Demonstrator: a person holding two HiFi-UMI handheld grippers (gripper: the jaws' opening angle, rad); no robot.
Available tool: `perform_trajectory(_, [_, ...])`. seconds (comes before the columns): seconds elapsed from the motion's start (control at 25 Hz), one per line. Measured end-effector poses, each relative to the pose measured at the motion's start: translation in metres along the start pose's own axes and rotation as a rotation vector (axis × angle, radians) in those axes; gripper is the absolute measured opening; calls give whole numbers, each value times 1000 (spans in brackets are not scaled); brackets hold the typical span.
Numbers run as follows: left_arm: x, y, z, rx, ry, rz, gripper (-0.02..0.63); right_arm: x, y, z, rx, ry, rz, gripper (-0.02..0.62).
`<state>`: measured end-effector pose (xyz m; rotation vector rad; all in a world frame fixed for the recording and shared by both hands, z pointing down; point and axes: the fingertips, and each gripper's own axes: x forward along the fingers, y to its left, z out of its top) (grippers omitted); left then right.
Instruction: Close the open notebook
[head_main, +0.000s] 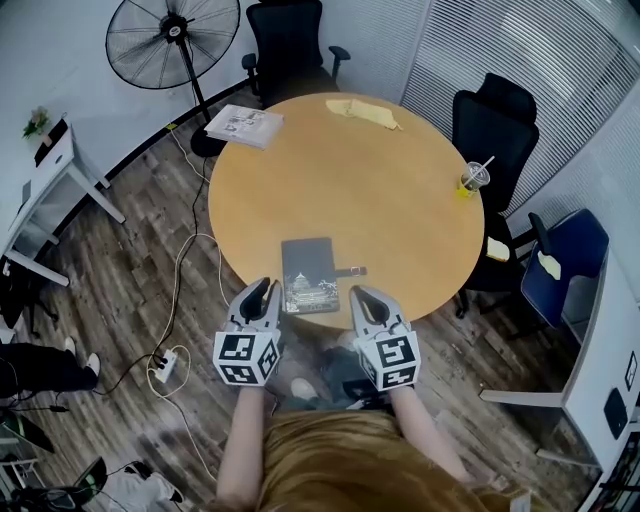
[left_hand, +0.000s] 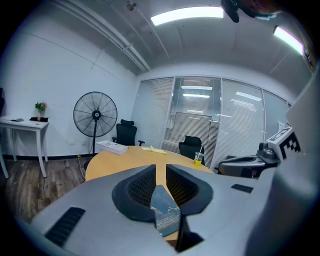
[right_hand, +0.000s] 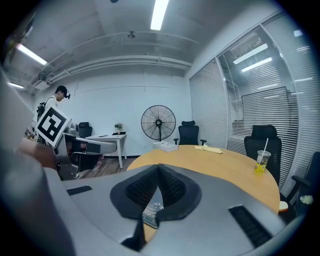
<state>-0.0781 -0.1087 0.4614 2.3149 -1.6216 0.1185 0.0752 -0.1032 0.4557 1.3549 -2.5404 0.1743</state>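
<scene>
Head view, looking steeply down: a dark notebook (head_main: 309, 276) lies flat near the front edge of a round wooden bench (head_main: 350, 180). Its cover faces up and appears shut, and a thin strap (head_main: 351, 271) sticks out to its right. The left gripper (head_main: 262, 290) hovers just beside the notebook's near left corner and the right gripper (head_main: 362, 295) beside its near right corner; neither touches it. Left gripper view: the fingers stand a narrow gap apart and hold nothing, with the notebook (left_hand: 165, 212) visible below them. Right gripper view: the fingers of the right gripper (right_hand: 159, 166) meet at their tips, empty, above the notebook (right_hand: 151, 214). The closing looks done. A good finish would be to check that the cover lies flat and to draw back without catching the strap.
</scene>
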Motion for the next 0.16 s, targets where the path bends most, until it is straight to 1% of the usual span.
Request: perform_trajectory(0.16, [1,1,-1,-3,3,1,83,1,-2,-1,8,-3,1,12])
